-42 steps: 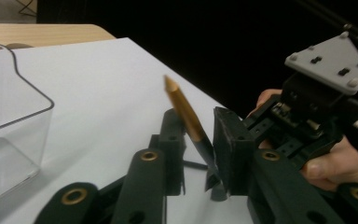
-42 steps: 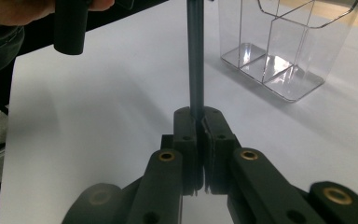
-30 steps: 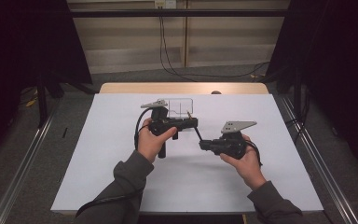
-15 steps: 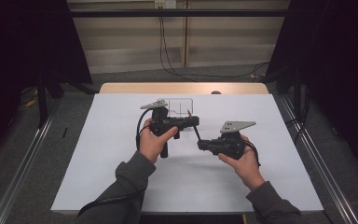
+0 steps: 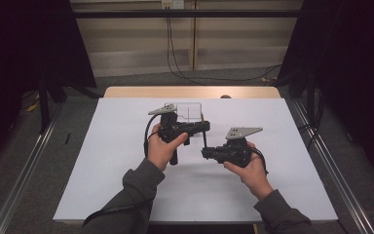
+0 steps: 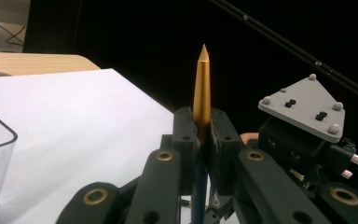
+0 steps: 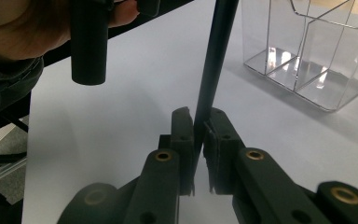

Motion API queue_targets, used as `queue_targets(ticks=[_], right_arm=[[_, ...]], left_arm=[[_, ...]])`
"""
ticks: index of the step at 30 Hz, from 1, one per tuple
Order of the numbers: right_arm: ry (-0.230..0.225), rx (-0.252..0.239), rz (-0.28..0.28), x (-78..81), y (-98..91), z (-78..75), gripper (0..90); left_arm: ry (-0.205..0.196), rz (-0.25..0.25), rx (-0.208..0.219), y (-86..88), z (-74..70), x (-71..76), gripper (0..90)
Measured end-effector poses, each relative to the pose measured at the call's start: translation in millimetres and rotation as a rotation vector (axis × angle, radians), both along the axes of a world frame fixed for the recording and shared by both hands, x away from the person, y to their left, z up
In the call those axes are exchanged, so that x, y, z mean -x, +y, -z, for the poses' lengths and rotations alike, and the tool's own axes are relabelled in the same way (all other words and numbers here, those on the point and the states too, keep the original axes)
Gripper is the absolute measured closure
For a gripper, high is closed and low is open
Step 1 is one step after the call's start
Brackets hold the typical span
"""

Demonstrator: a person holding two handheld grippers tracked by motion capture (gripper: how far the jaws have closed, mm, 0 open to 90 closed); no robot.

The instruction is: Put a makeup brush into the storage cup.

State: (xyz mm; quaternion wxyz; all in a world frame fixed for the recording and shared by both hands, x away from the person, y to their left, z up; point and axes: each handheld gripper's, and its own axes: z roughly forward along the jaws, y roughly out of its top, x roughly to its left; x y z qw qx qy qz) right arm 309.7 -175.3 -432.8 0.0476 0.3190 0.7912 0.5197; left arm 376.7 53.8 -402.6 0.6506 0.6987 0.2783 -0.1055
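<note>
A pen with a gold pointed tip [image 6: 202, 93] and a dark barrel [image 7: 212, 70] stands upright above the white table sheet [image 5: 117, 161]. My left gripper [image 6: 201, 130] is shut on the pen just below the gold part. In the high view that gripper [image 5: 205, 126] points right, beside the clear holder. My right gripper [image 7: 199, 126] grips the dark barrel lower down with a pad on each side; its jaws have just been opening slightly with the pen still between them. From above, the right gripper [image 5: 205, 152] points left, directly beneath the left one, and the pen [image 5: 204, 139] runs between them.
A clear plastic desk organiser [image 5: 187, 111] with divided compartments stands just behind the left gripper, near the pen [image 7: 307, 51]. The wooden table edge [image 5: 190, 91] lies beyond the sheet. Metal rails run along both sides on the floor.
The right hand has shifted a little to the left, bringing its gripper under the left one. The left hand has kept still.
</note>
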Motion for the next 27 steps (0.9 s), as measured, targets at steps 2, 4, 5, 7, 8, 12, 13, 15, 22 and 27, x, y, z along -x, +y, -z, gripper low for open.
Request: queue_targets(ticks=[2,4,5,7,8,12,13,15,22,27], right_arm=[[0.002,-0.004,0.004,-0.3,0.0,0.2,82.9],[0.007,-0.011,0.003,-0.7,0.6,0.4,82.7],[0.006,-0.009,0.001,-0.8,1.3,0.4,82.5],[0.002,-0.005,0.002,-0.6,1.7,0.1,81.7],[-0.001,-0.003,0.004,-0.4,1.1,-0.1,81.5],[0.001,-0.01,0.017,-0.3,-3.5,-0.7,73.8],[0.001,-0.01,0.017,-0.3,-3.5,-0.7,73.8],[-0.006,-0.001,0.031,0.6,-5.9,-1.1,65.2],[-0.015,0.026,0.052,2.3,-11.2,0.7,45.9],[-0.005,0.039,0.07,2.3,-15.5,2.1,34.6]], left_arm=[[0.001,-0.002,0.0,-0.1,-0.2,0.2,83.3],[-0.001,-0.001,0.0,-1.5,-0.5,0.6,83.3],[-0.003,-0.002,-0.002,-2.1,-0.7,0.9,83.3],[-0.006,0.008,-0.001,-3.3,-1.1,1.1,83.4],[-0.007,0.009,0.0,-3.3,-1.4,1.1,83.4],[-0.012,-0.003,-0.01,-1.9,-3.9,0.6,83.4],[-0.012,-0.003,-0.01,-1.9,-3.9,0.6,83.4],[-0.025,0.004,-0.012,-0.3,-6.1,-0.3,83.4],[-0.055,-0.021,-0.038,4.7,-11.5,-1.9,83.4],[-0.06,-0.039,-0.046,9.4,-13.2,-3.3,83.4]])
